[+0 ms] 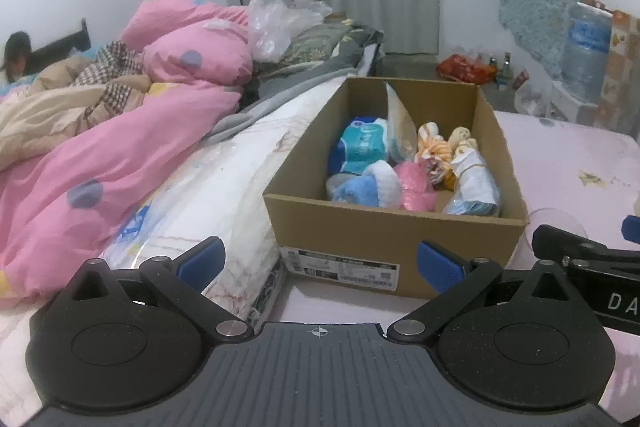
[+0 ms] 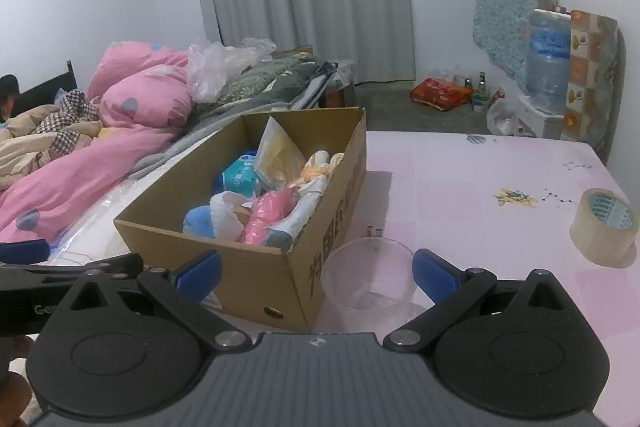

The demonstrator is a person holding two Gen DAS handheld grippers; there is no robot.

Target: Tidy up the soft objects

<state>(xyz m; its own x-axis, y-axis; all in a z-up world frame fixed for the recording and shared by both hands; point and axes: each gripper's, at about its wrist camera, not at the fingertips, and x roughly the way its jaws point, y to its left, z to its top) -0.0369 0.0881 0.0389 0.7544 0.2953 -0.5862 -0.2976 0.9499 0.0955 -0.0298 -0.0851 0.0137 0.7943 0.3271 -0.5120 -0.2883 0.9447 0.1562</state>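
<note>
Soft bundles [image 1: 404,167] fill the open brown cardboard box [image 1: 392,247] on the pink table [image 2: 480,187]. Both left tongs [image 1: 320,263] and right tongs [image 2: 316,271] gape empty nearby; packing looks finished, so next probably means withdrawing.

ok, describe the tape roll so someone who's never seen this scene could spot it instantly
Start at the open brown cardboard box of soft items on the pink patterned tablecloth. From there go right, past the clear plastic cup beside the box, to the cloth's far right edge. The roll of translucent beige packing tape lies flat there alone, the only ring-shaped object with a printed teal core.
</note>
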